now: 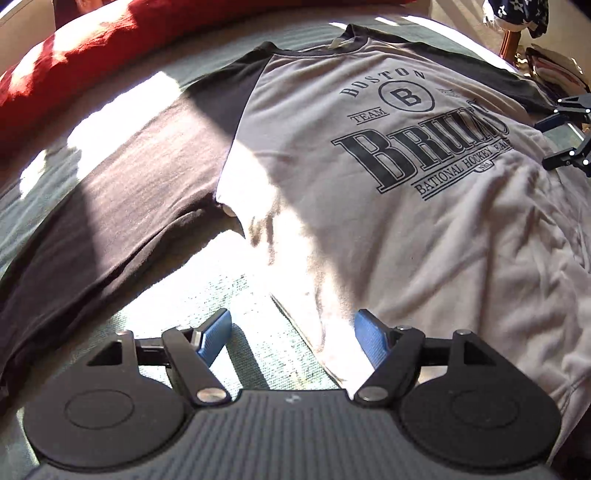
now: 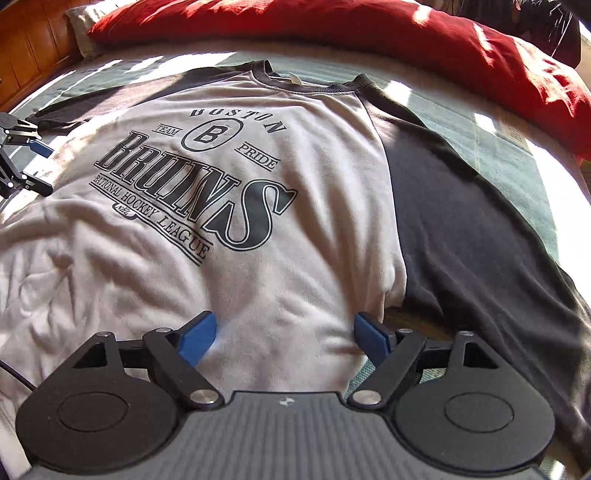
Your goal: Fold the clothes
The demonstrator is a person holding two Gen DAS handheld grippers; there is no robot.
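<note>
A grey shirt [image 1: 369, 229] with black long sleeves and a Boston Bruins print lies face up, spread flat on a pale green bed cover [image 1: 207, 291]. My left gripper [image 1: 291, 332] hangs open over the shirt's lower left edge, its left finger above bare cover and its right finger above grey cloth. One black sleeve [image 1: 129, 206] stretches out to the left. In the right wrist view the shirt [image 2: 258, 280] fills the frame, and my right gripper [image 2: 284, 332] is open above its lower right part, beside the other black sleeve [image 2: 461, 229]. Nothing is pinched in either gripper.
A red pillow [image 2: 369, 29] lies along the bed beyond the collar, also visible as the red pillow [image 1: 74, 66] in the left wrist view. A wooden headboard [image 2: 29, 48] stands at the far left. Dark patterned cloth [image 1: 517, 14] hangs at the top right. Bright sunlight falls in patches.
</note>
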